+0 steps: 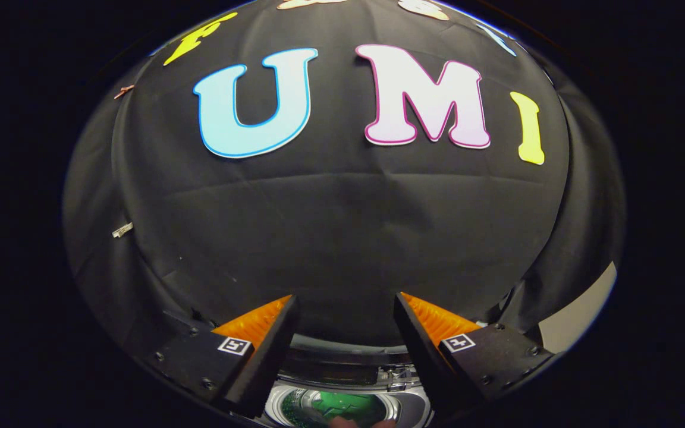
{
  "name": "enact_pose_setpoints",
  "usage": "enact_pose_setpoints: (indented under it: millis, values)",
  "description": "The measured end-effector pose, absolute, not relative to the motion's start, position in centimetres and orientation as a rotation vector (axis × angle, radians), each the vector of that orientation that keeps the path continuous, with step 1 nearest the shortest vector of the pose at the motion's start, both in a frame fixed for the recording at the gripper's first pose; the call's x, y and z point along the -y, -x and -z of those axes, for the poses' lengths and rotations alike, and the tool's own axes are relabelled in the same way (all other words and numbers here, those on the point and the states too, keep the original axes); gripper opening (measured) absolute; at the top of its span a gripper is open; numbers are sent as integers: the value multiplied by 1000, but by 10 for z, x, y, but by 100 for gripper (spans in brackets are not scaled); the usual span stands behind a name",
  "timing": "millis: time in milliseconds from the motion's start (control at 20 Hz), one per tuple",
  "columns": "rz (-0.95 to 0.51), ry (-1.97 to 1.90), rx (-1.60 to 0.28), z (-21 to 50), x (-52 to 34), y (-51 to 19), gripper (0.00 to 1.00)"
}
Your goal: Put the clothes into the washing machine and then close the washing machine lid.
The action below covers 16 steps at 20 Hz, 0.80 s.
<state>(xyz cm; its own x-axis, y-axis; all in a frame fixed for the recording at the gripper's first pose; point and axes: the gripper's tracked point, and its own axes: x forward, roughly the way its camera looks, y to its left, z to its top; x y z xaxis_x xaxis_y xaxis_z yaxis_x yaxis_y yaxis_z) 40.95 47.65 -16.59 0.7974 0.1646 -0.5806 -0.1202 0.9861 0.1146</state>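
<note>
Washing machine (342, 380) lies low between and beneath the fingers, lid raised, drum mouth showing something green (342, 405), seemingly clothes already inside. Hand-held gripper (342, 309) hangs above it, fingers spread apart and empty. Loading appears done; next, lowering to the lid and closing it.

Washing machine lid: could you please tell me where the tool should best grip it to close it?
Likely the lid by its top edge, from above: it seems to stand open behind the drum, that curved edge lying crosswise between the open, empty tool's fingers. Too dim to be sure.
</note>
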Motion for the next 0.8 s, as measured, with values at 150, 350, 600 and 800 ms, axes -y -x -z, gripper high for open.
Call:
enact_pose_setpoints:
  millis: [150, 350, 600, 800]
  values:
    - [-183, -82, -655, 183, -476, -411, 100]
    - [-199, -80, -710, 187, -478, -405, 100]
    - [-214, -78, -738, 189, -477, -396, 100]
    - [-229, -79, -739, 190, -477, -395, 100]
